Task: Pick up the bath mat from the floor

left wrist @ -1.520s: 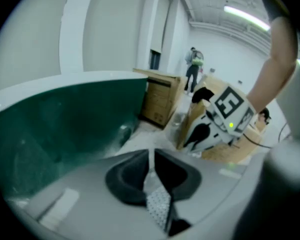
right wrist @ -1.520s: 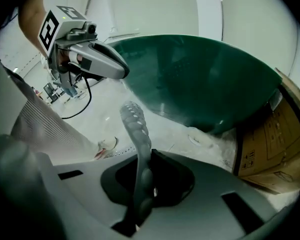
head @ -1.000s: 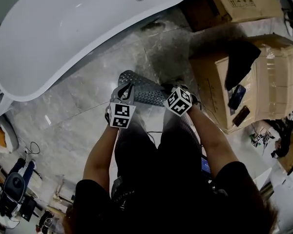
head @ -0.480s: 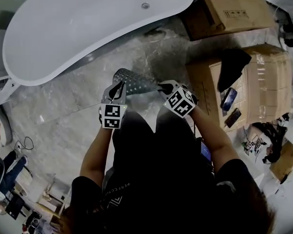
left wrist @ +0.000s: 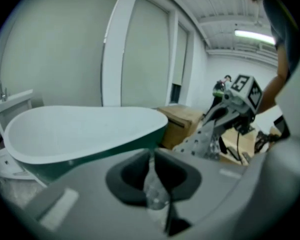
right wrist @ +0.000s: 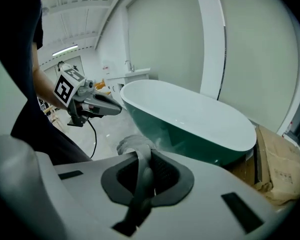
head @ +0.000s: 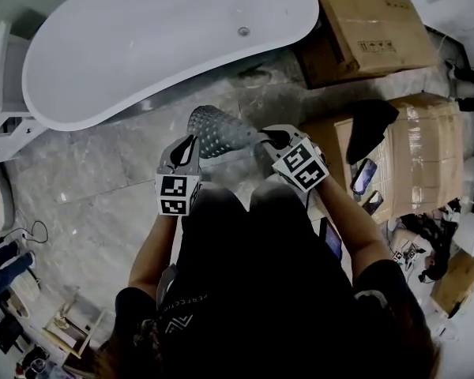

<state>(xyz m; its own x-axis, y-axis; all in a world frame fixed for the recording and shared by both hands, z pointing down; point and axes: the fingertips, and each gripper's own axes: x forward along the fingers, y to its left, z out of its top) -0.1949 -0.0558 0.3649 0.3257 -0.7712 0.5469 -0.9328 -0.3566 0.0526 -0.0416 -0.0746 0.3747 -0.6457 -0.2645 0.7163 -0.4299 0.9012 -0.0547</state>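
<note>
The bath mat [head: 220, 131] is a grey rubbery sheet full of small holes, and it hangs off the floor between my two grippers in front of the person's legs. My left gripper [head: 183, 150] is shut on its left edge, and a thin translucent strip of mat [left wrist: 153, 184] shows pinched between the jaws. My right gripper [head: 273, 139] is shut on the right edge, where a fold of mat [right wrist: 139, 170] runs down through the jaws. From the left gripper view the right gripper [left wrist: 229, 104] holds the dangling mat [left wrist: 200, 141]. The left gripper [right wrist: 97, 104] shows in the right gripper view.
A long white bathtub [head: 166, 38] with a dark green outside stands just beyond the mat. Cardboard boxes [head: 371, 26] sit at the right, one [head: 434, 144] with a black cloth [head: 371, 129] and phones [head: 365, 176] on it. Grey marble floor [head: 95, 180] lies to the left, with cables [head: 33, 231].
Both grippers keep their hold on the mat and have risen a little, closer to the tub's edge. The head view has shifted, bringing more of the tub and boxes into sight.
</note>
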